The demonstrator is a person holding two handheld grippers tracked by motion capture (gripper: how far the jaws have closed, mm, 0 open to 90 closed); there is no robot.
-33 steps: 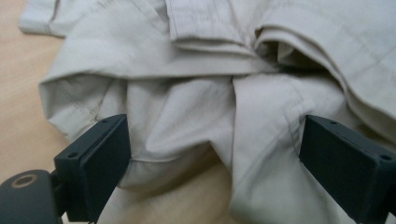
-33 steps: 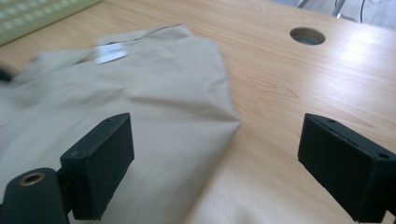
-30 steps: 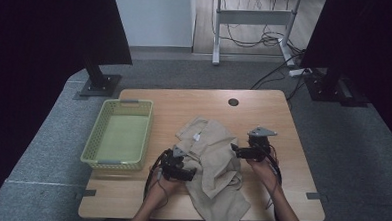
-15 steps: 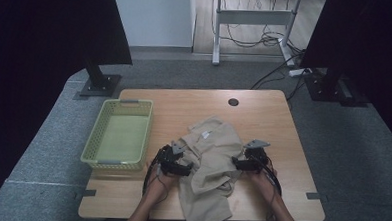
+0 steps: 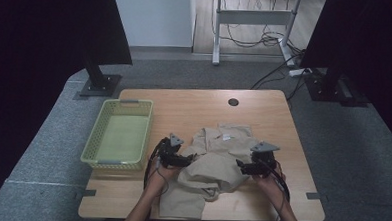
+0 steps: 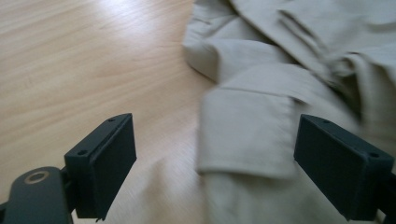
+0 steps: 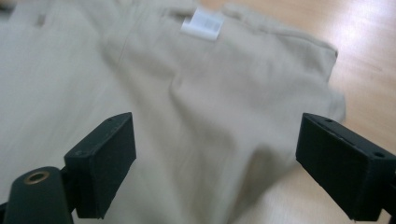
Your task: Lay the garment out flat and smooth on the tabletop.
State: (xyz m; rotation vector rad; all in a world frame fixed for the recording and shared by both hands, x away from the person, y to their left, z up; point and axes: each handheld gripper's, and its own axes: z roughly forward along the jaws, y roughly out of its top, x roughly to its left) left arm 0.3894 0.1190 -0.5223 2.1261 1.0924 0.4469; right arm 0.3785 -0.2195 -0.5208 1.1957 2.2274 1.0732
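Beige trousers (image 5: 216, 164) lie crumpled on desk (image 5: 194, 108). Left gripper (image 5: 188, 159) and right gripper (image 5: 240, 166) flank them, jaws wide, left just closing slightly, right reopening, nothing gripped.

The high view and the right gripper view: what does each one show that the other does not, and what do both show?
High view alone: the green basket left of the garment, the left gripper, both forearms, a round hole in the table.

Right gripper view alone: a close look at the right gripper, its fingers wide apart with cloth under them, none pinched.

Both: the beige garment, its white label, the wooden table.
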